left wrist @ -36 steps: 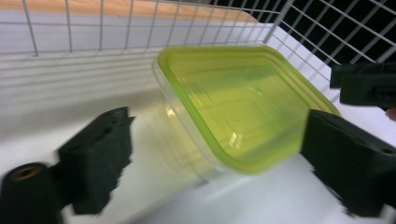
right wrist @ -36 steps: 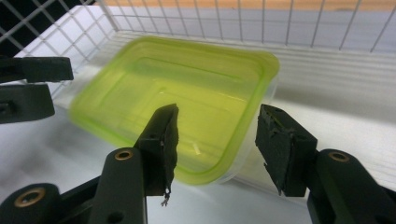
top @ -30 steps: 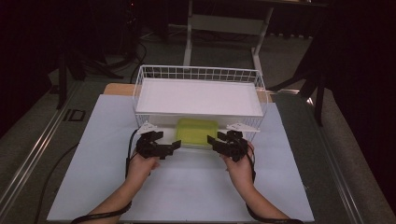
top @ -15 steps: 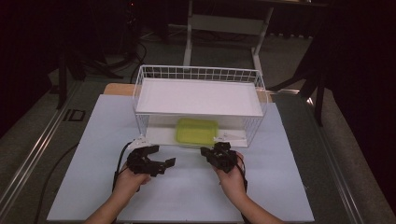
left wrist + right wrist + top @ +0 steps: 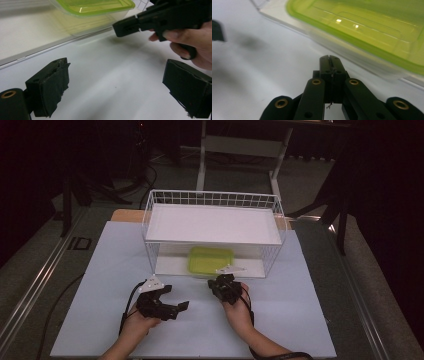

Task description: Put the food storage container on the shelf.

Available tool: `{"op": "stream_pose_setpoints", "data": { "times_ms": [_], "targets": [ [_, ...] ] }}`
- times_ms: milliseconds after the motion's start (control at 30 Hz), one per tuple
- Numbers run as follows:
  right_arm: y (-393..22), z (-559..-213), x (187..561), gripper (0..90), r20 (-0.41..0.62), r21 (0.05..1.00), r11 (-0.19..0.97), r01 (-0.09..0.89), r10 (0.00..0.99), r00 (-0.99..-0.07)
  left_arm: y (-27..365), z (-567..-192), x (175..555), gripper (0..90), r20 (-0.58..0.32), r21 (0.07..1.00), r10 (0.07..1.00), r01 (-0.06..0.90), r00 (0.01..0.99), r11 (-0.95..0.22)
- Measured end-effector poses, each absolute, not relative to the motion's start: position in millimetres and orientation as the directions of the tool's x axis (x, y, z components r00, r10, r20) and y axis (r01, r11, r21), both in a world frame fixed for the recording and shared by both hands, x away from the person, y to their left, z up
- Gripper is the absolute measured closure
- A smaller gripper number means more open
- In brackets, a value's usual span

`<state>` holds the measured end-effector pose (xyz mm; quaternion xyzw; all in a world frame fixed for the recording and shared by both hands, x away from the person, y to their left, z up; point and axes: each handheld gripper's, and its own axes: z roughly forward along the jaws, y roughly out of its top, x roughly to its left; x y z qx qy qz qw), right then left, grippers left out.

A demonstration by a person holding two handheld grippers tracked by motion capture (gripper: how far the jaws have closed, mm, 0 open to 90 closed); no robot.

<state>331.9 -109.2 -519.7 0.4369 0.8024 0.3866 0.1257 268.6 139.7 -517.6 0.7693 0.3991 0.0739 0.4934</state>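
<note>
The only writing is "ID", dark letters on the grey floor strip [image 5: 80,243] left of the desk [image 5: 300,320]. The food box [image 5: 210,261] is see-through plastic with a bright green lid. It lies flat under the white shelf of the wire basket [image 5: 150,220], near the front edge. The shelf hides its back part, and the gripper views cut it off at the edges. The left gripper [image 5: 172,307] has its fingers wide open, with nothing between them. The right gripper [image 5: 329,59] has its fingers pressed together, empty, just in front of the box.
</note>
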Motion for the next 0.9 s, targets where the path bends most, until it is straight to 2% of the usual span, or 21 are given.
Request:
{"op": "stream_pose_setpoints", "data": {
  "times_ms": [900],
  "targets": [
    [-109.1,-526.7,391.3,90.0,0.16,0.742,0.209,0.637,0.867,-0.472,138.9,-525.5,271.7,7.7,-0.28,0.813,0.69,0.547,0.667,-0.199]
  ]
}}
